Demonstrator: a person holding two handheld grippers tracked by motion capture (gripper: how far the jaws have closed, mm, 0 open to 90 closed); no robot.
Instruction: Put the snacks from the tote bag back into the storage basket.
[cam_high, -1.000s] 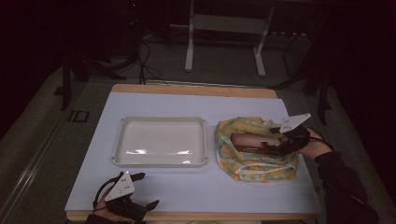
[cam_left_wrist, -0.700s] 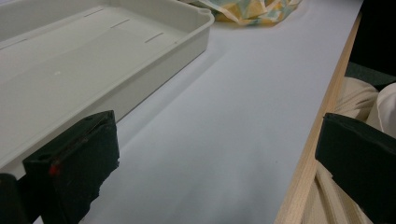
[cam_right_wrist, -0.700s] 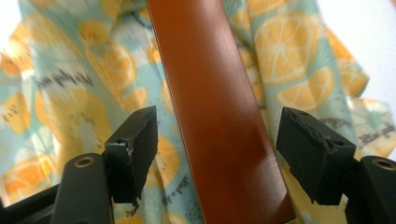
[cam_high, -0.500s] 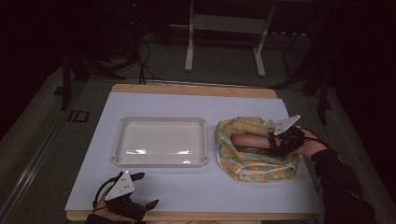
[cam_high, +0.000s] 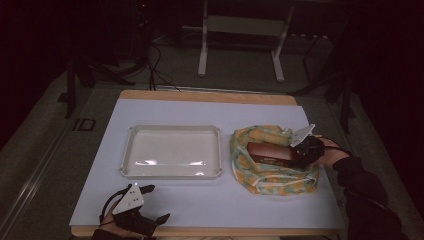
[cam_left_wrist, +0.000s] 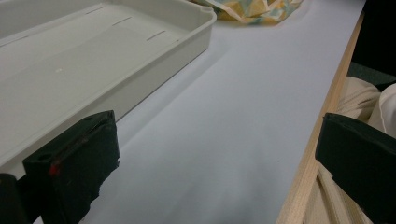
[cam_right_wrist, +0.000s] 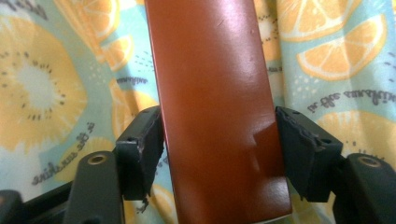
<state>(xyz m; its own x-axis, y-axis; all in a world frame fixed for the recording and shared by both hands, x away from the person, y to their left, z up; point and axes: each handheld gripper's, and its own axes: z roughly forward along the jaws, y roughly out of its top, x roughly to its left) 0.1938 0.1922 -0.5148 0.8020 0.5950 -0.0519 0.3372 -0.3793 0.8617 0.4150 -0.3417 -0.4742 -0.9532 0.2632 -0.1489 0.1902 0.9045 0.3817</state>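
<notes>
A reddish-brown box (cam_high: 269, 152) lies inside a crumpled cloth (cam_high: 272, 179) printed with orange and kiwi slices, at the right of the table. My right gripper (cam_high: 296, 157) comes in from the right and holds the box's near end. In the right gripper view its jaws press against both long sides of the box (cam_right_wrist: 215, 93), with the cloth (cam_right_wrist: 46, 84) underneath; the right gripper (cam_right_wrist: 219, 154) is shut on it. My left gripper (cam_high: 156, 204) rests at the front left edge of the table, jaws wide apart, open over bare tabletop (cam_left_wrist: 210, 172).
An empty white tray (cam_high: 170, 175) sits at the table's centre left; its wall (cam_left_wrist: 140, 70) is just beyond my left gripper's left jaw. The table's wooden front edge (cam_left_wrist: 322, 140) runs by the right jaw. Dark floor and metal stands lie behind the table.
My right gripper has slid a little to the left, farther onto the box in the cloth. The left gripper has stayed where it was.
</notes>
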